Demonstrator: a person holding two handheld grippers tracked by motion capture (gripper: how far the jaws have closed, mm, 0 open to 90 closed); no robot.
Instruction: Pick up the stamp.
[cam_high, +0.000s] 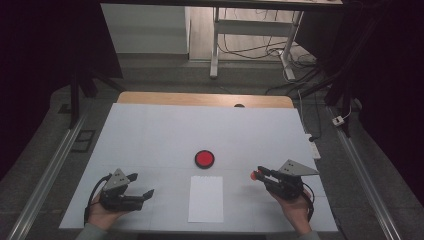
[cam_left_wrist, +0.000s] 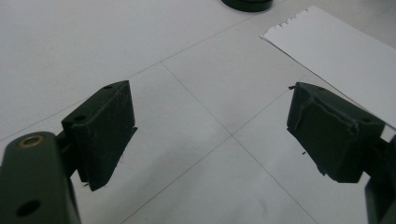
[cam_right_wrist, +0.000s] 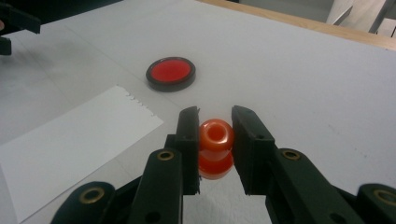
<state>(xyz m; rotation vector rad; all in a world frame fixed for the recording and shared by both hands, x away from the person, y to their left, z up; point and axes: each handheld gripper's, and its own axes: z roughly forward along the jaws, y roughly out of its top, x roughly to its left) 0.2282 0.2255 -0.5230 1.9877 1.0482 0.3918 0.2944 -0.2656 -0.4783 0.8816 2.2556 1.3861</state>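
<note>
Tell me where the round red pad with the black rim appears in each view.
High view: the red pad lies mid-table, just beyond the white paper sheet.
Left gripper view: its dark rim is cut by the top edge.
Right gripper view: upper left of centre.
Shared landmark: the paper's torn edge.

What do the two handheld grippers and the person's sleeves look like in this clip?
Both the left gripper and the right gripper are black, two-jawed tools with blocky flat pads and brass-coloured rivets at the joints. Each carries a grey three-cornered plate on top and trails a black cable. Grey-green sleeve cuffs show at the wrists.
</note>
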